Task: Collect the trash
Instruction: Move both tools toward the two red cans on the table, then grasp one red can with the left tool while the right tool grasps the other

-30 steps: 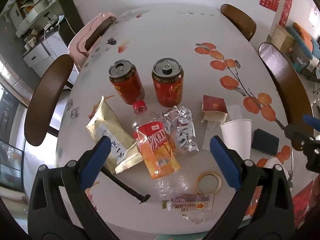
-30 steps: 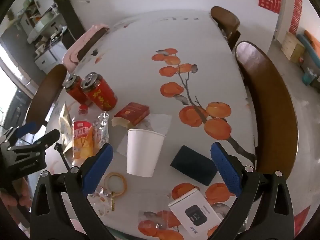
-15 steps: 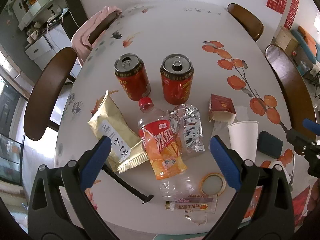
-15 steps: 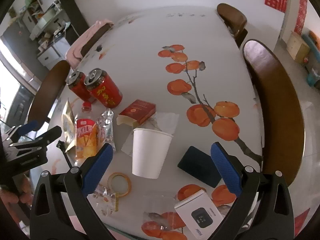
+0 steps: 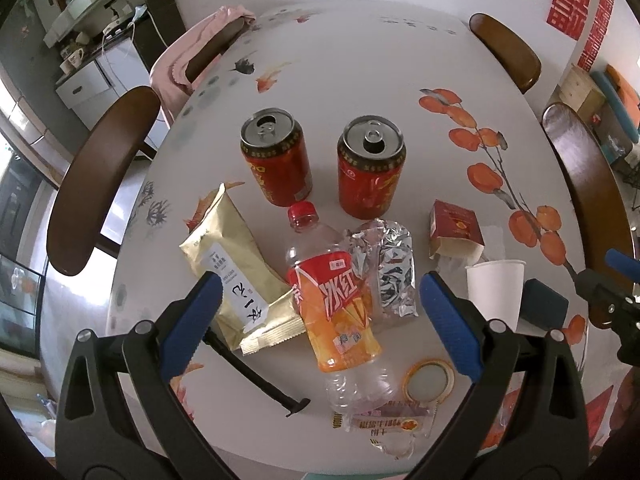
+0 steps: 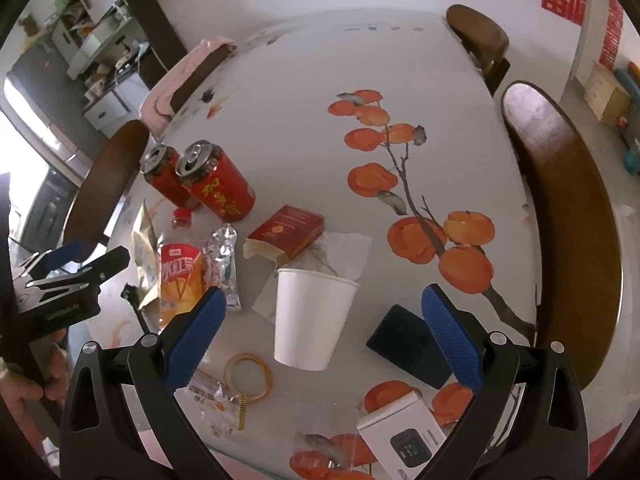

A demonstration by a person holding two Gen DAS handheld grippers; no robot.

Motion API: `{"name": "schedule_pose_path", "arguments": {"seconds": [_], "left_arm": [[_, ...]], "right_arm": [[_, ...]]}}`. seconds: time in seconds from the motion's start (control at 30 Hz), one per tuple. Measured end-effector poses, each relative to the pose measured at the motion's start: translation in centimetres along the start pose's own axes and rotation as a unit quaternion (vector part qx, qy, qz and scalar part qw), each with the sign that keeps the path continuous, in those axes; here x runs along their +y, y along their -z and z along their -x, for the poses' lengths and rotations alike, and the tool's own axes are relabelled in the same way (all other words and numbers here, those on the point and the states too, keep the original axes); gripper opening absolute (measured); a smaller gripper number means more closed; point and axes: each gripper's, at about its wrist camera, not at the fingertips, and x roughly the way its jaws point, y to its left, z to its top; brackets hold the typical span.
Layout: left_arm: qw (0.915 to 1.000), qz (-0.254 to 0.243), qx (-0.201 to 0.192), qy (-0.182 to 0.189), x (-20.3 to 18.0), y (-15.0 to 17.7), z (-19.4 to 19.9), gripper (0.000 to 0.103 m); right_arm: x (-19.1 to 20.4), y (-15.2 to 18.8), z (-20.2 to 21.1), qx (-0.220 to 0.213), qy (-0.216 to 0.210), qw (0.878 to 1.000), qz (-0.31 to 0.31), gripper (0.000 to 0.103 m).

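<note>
Both grippers are spread wide and holding nothing: the left gripper (image 5: 320,312) hangs over the plastic bottle (image 5: 340,312), which lies on the table (image 5: 340,64) with its red cap at 12 o'clock, and the right gripper (image 6: 320,320) hangs over the upright paper cup (image 6: 312,316).

Compared with a second ago the left one has come in closer (the two red cans (image 5: 370,168) at 12 o'clock look bigger and sit lower in its view). The right one has swung a little too, so the cup is nearer centre.

Trash around the bottle: gold snack bag (image 5: 236,272) touching it at 9 o'clock, foil wrapper (image 5: 390,268) touching at 3 o'clock, red carton (image 5: 456,228) farther toward 2 o'clock, a clear candy wrapper (image 5: 384,424) at 6 o'clock beside a round magnifier (image 5: 428,380).

Only the left view shows the black cable tie (image 5: 256,376) whole. Only the right view shows the white device box (image 6: 404,436) at 5 o'clock, the crumpled tissue (image 6: 344,252) behind the cup, and all of the dark blue case (image 6: 408,344)
</note>
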Motion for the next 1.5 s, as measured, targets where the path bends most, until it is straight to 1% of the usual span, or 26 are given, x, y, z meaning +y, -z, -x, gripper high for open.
{"name": "schedule_pose_path", "arguments": {"seconds": [0.27,0.43,0.67,0.83,1.2,1.33,1.5], "left_arm": [[0.9998,0.013,0.0,-0.011,1.3,-0.5,-0.4,0.096],[0.9997,0.02,-0.003,-0.015,1.9,-0.6,-0.4,0.096],[0.9998,0.015,0.002,-0.009,1.9,-0.5,-0.7,0.096],[0.9998,0.014,0.014,-0.002,1.8,-0.2,-1.4,0.096],[0.9997,0.012,0.021,-0.002,2.2,0.4,-2.0,0.096],[0.9997,0.01,0.021,-0.004,2.9,0.2,-2.6,0.096],[0.9999,-0.008,0.005,-0.012,4.0,-1.0,-3.6,0.096]], "right_arm": [[1.4,-0.6,-0.4,0.004,-0.019,1.0,0.022,0.097],[2.1,-1.0,-0.5,0.004,-0.03,0.999,0.022,0.097],[2.4,-1.0,-0.8,0.009,-0.027,0.999,0.026,0.097],[2.3,-0.5,-1.2,0.018,-0.023,0.999,0.02,0.097],[3.1,0.1,-1.9,0.029,-0.026,0.999,0.019,0.097],[3.9,-0.4,-2.2,0.022,-0.034,0.999,0.023,0.097],[6.1,-2.0,-3.4,0.013,-0.05,0.997,0.049,0.097]]}}
